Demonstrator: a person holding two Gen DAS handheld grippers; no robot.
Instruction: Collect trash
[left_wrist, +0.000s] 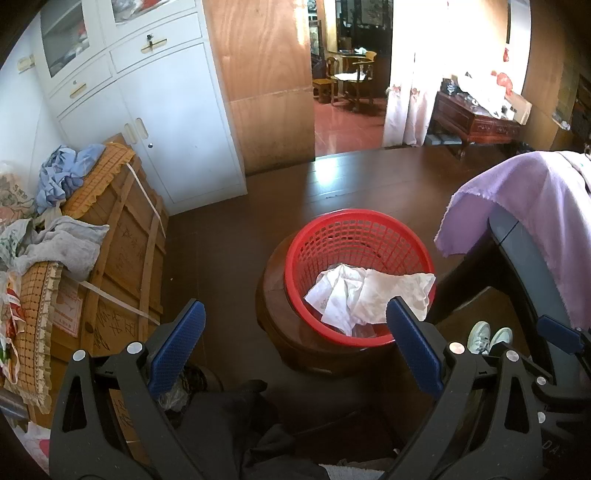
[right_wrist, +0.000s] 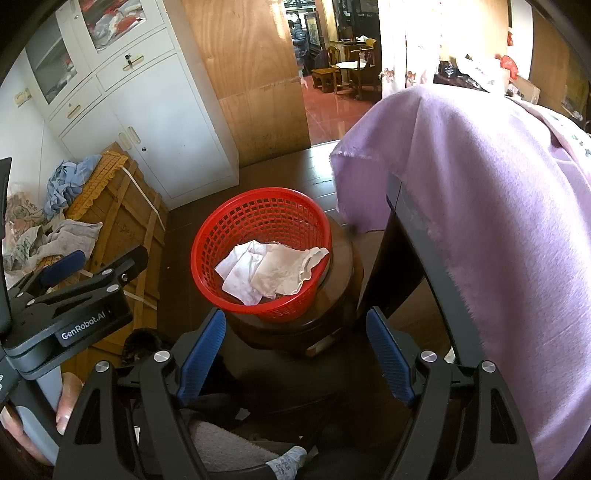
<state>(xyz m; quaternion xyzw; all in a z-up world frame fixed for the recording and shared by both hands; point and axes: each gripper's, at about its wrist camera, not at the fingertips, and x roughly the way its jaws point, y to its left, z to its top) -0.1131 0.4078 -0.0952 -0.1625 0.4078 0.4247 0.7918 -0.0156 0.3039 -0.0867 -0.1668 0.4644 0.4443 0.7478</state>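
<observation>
Two grippers: left gripper (left_wrist: 295, 325) and right gripper (right_wrist: 295, 343), both spread wide with nothing between the blue pads.
Basket: red mesh basket (left_wrist: 417, 254) sits on a round wooden stool (left_wrist: 273, 295), just ahead of both pairs of fingers.
Trash: crumpled white paper (right_wrist: 273, 269) lies inside the basket, untouched by either tool.
Right of tools: purple cloth (right_wrist: 480, 206) draped over furniture.
Left of tools: wooden crate (left_wrist: 125, 236) piled with rags.

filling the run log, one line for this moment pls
left gripper: open, empty | right gripper: open, empty | red basket: on wooden stool, crumpled paper inside
</observation>
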